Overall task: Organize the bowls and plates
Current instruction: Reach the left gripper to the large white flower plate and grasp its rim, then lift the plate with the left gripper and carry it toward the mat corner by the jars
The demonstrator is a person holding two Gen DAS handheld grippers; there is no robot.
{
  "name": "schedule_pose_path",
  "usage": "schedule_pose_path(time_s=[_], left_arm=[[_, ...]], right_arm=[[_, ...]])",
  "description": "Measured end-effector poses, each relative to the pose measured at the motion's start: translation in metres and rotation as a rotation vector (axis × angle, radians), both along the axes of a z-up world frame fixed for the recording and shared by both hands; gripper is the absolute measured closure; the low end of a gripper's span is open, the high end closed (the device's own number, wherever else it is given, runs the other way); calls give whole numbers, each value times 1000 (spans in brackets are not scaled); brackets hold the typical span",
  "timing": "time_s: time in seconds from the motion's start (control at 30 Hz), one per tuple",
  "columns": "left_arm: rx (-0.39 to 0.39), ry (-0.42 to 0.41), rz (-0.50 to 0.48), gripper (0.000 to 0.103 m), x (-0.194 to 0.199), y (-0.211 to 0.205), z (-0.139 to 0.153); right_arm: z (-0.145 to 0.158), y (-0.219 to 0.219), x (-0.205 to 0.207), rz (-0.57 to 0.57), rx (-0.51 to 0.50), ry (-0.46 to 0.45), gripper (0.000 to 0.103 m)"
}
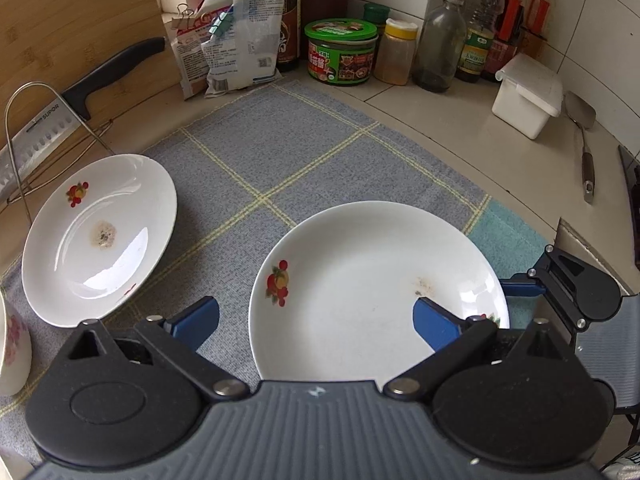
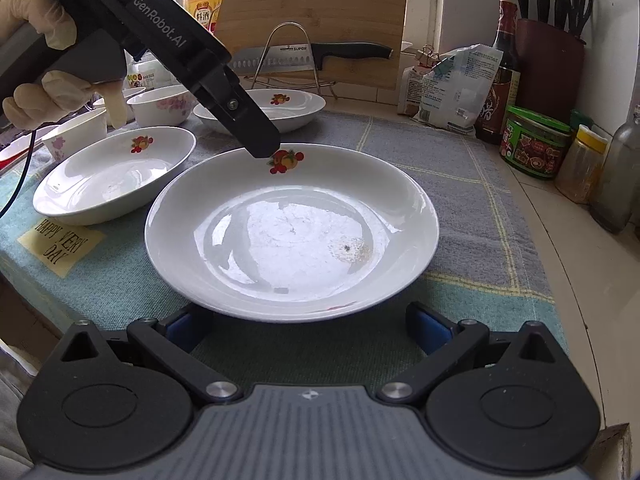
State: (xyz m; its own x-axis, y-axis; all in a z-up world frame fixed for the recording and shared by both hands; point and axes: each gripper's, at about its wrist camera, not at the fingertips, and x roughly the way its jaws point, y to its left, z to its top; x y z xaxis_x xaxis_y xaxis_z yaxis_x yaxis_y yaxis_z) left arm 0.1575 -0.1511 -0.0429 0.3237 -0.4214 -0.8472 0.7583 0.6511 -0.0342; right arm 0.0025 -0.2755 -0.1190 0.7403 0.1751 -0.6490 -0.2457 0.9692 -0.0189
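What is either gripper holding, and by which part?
Nothing: left gripper and right gripper are both open, at opposite rims of the fruit-patterned plate.

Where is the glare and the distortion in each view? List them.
Left wrist view: window glare sits on the left plate, fainter on the near plate; the fisheye bends the counter edge and darkens the corners. Right wrist view: a broad white reflection fills the near plate's well; the window behind the board is blown out; the tile lines curve at the right.
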Motion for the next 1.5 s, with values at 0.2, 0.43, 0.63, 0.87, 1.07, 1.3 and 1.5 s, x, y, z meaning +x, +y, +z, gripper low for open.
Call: schedule_pose_path(time_s=[0.2, 0.43, 0.63, 0.87, 1.07, 1.3, 1.5], left_arm=[[12, 67, -87, 1, 23, -10, -17], [36, 132, -169, 3, 35, -20, -29], [42, 180, -178, 13, 40, -26, -30], [74, 218, -190, 14, 45, -30, -34], [83, 266, -182, 18, 52, -32, -35], [85, 280, -191, 19, 56, -34, -35], [83, 291, -201, 19, 59, -36, -35]], right_arm=[[2, 3, 2, -16, -8, 21, 0], [3, 6, 3, -46, -20, 31, 0], [1, 3, 2, -22, -9, 19, 0], [1, 0, 4, 34, -4, 3, 0], [1, -2, 6, 63, -2, -1, 0], [1, -4, 9, 96, -2, 8, 0], [2, -3, 11, 108, -7, 20, 0]])
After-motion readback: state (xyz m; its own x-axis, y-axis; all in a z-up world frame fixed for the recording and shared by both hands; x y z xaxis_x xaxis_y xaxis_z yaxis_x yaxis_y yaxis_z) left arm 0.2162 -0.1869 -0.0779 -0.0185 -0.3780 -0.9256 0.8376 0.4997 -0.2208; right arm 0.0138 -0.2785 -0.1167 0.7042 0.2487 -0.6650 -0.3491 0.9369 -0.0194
